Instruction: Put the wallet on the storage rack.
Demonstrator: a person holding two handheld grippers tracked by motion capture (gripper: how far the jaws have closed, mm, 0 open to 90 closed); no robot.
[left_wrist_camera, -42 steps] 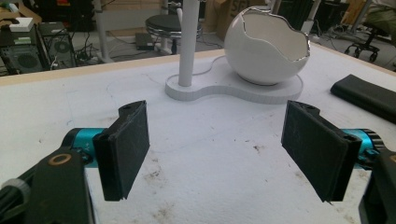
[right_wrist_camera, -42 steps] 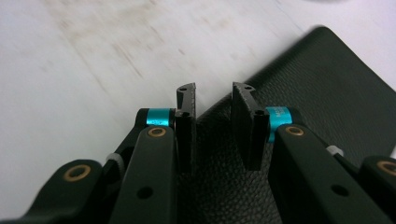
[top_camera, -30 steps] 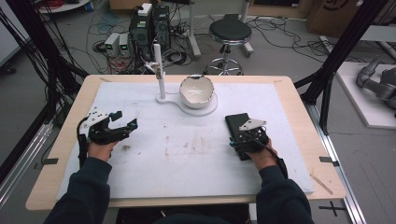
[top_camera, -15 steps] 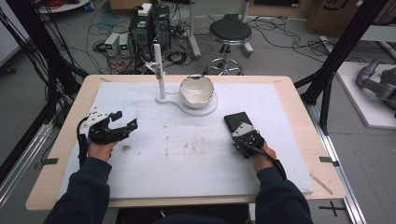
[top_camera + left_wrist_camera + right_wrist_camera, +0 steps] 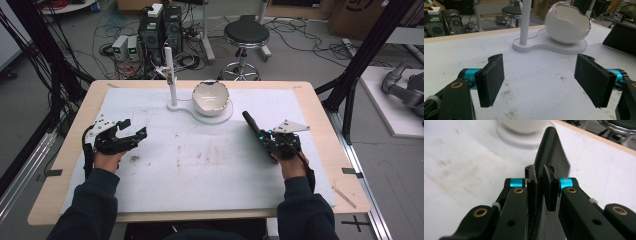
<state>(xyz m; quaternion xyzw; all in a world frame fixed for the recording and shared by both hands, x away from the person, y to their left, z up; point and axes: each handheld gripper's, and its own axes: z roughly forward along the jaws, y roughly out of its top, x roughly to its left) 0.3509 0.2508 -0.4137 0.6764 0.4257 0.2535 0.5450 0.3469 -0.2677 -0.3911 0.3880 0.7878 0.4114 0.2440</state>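
Observation:
A flat black textured case (image 5: 250,123) stands on edge, clamped between the pads of my right gripper (image 5: 262,137) a little above the white mat at the right. Its jaws have just been closing, and in the right gripper view the case (image 5: 550,152) sticks out ahead of the right gripper (image 5: 541,187). My left gripper (image 5: 134,129) rests at the left of the mat. Its jaws stand wide apart with nothing between them, as the left gripper view (image 5: 540,80) shows. A dark shape (image 5: 620,37) at that view's right edge looks like the case.
A white egg-shaped bowl with a silver rim (image 5: 211,97) sits on a white stand base (image 5: 180,106) with an upright post (image 5: 171,75) at the far middle of the table. The bowl (image 5: 567,25) lies ahead of the left gripper. The stained mat (image 5: 200,165) covers the wooden table.
The black case lay flat on the mat by the right gripper. The right jaws have closed on it and raised it, turned on edge. The left hand has not moved.

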